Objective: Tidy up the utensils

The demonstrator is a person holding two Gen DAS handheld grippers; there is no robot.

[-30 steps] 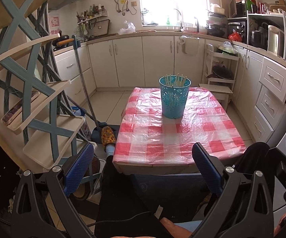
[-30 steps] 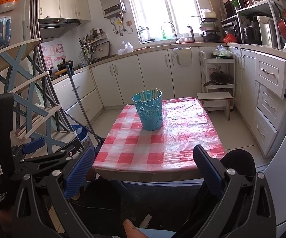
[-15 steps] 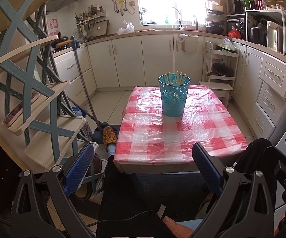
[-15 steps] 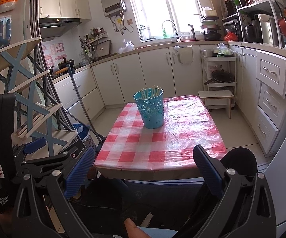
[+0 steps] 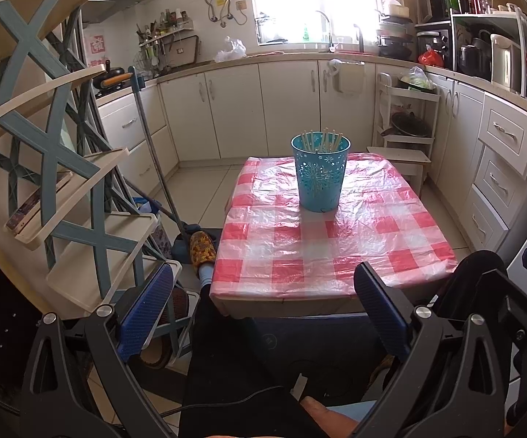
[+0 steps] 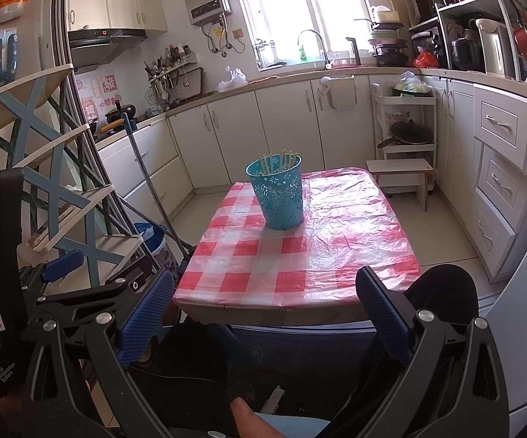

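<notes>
Two grippers: both are held low in front of the bench's near edge, well apart from the cup.
Left gripper (image 5: 263, 310): jaws spread wide, nothing between them; blue pads (image 5: 146, 310) face inward.
Right gripper (image 6: 263, 314): jaws also wide apart and empty.
Bench (image 5: 336, 248): a low surface under a red-and-white checked plastic cover, bare but for the cup.
Cup (image 5: 320, 173): a blue perforated holder standing upright near the middle of the bench, toward its far side.
Chopsticks (image 5: 322, 140): a bunch of pale sticks stands inside the cup, tips above the rim; their number is hard to tell.
Shelf rack (image 5: 55, 168): cream shelves on blue crossed legs stand left of the bench.
Mop (image 5: 154, 153): leans between the rack and the bench.
Step stool (image 6: 398, 168): sits beyond the bench's far right corner.
</notes>
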